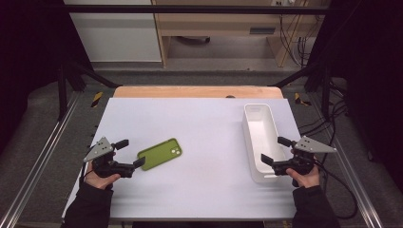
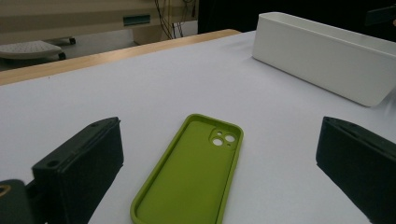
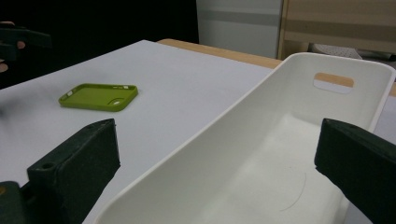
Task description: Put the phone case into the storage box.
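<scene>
The flat green silicone phone case [image 1: 160, 153] lay hollow side up on the white bench [image 1: 199, 123], just before the open left tool [image 1: 133, 153]. The open right tool [image 1: 276, 150] hovered at the long white plastic bin [image 1: 259, 137], well apart.

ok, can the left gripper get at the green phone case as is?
Probably yes. The left gripper is open, the green phone case lies flat just ahead between its jaws, and nothing stands between them on the table.

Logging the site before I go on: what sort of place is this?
Probably a lab recording rig: a white table in a metal frame with black curtains, cables behind.
</scene>
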Tool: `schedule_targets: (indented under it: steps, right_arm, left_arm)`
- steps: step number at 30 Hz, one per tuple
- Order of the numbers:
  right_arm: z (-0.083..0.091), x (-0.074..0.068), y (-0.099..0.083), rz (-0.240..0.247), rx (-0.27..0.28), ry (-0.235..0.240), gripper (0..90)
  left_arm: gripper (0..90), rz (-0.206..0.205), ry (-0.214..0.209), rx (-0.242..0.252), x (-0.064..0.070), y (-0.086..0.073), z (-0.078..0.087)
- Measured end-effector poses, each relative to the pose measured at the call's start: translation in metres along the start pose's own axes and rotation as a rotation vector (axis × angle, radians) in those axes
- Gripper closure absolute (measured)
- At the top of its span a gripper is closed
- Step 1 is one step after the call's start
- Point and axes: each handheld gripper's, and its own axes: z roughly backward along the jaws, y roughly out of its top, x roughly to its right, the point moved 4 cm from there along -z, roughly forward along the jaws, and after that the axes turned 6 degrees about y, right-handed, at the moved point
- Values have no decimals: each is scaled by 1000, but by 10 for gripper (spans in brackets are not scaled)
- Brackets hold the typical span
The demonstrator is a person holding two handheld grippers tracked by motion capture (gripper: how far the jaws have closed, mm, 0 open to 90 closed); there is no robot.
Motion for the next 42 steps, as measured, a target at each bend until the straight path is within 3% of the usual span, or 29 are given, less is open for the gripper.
schedule_targets:
  steps: [22, 42]
  right_arm:
    - [0, -1, 1, 3, -2, -1, 6]
    - [-1, -1, 1, 9, -10, 0, 6]
  left_arm:
    - [0, -18, 10, -23, -4, 23, -1]
    - [1, -41, 24, -111, -10, 31, -31]
